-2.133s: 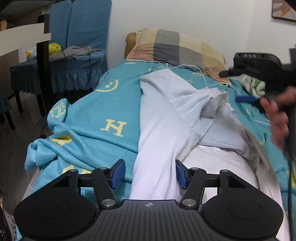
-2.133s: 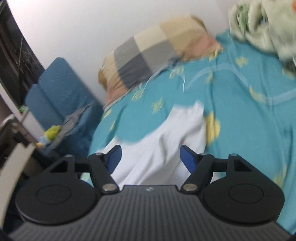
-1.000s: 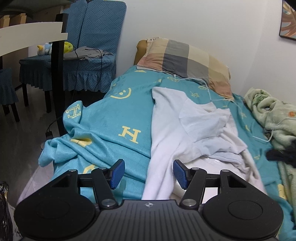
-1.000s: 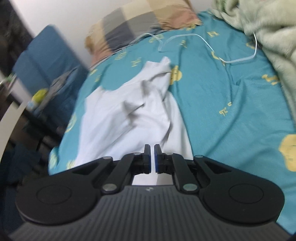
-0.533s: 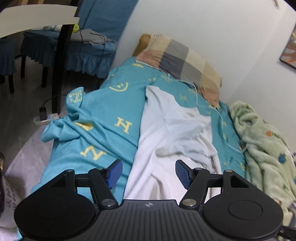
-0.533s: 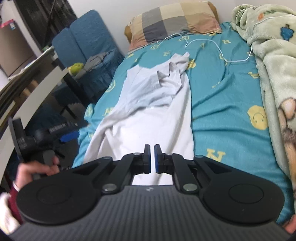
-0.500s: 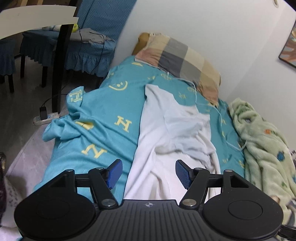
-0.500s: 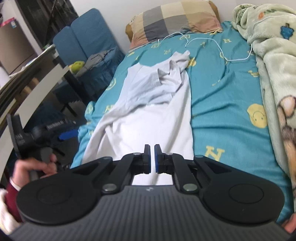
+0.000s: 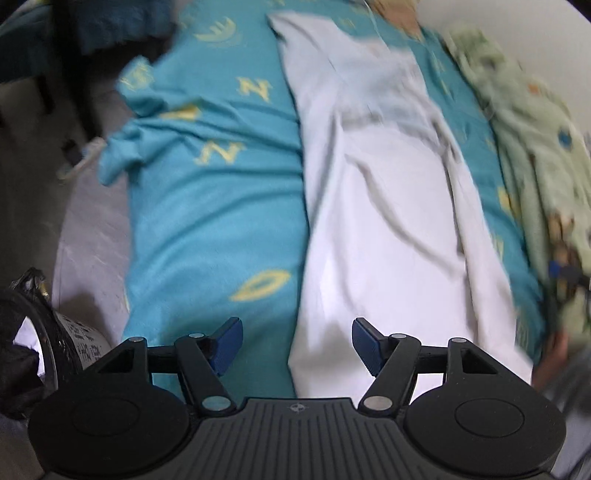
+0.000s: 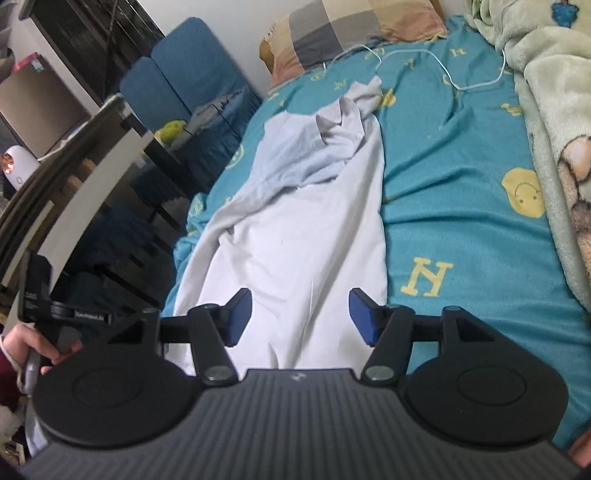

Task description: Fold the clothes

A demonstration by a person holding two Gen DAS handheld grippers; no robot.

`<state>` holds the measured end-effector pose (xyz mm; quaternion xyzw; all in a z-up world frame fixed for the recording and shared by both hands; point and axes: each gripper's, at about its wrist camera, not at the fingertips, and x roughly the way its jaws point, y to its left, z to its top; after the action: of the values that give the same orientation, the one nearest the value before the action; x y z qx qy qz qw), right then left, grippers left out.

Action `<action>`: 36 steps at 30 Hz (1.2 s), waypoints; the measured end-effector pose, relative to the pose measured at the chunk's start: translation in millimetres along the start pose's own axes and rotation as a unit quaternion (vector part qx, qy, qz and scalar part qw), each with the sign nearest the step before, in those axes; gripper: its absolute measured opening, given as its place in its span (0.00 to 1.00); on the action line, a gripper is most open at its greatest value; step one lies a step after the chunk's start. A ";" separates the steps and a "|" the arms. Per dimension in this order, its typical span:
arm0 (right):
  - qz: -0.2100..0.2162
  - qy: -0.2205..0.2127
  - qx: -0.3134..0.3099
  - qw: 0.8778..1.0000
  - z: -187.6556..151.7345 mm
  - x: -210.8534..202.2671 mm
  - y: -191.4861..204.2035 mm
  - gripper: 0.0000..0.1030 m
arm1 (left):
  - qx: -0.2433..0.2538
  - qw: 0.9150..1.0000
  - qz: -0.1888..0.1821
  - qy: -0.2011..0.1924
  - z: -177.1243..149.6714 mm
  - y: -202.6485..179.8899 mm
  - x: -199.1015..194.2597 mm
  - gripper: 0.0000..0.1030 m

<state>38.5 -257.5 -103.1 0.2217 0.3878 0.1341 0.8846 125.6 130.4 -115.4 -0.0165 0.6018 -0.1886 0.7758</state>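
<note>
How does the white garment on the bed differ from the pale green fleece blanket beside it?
The white garment is plain, thin cloth; the pale green fleece blanket is thick, fuzzy and printed with cartoon figures. The garment lies stretched along the middle of the teal bedsheet, its far end bunched; the blanket is heaped along the bed's edge. The garment reaches between the open right gripper; the blanket does not. Both rest on the bedsheet.

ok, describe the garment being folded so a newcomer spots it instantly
Find the bed with the teal sheet printed with yellow letters and smiley faces. Down its middle, lengthwise toward the plaid pillow, lies the white garment, crumpled at the far end. It is the only plain white cloth; the blanket beside it is pale green and fuzzy.
</note>
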 end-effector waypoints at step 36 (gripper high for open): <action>-0.044 0.036 0.090 0.994 -7.4 13.4 -65.7 0.61 | 0.212 0.974 0.026 0.078 -30.9 -234.2 37.5 0.22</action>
<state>46.1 -306.8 -148.6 0.2776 0.4392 0.0672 0.8518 40.3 -92.5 -99.5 0.1787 0.6073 -0.2927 0.7166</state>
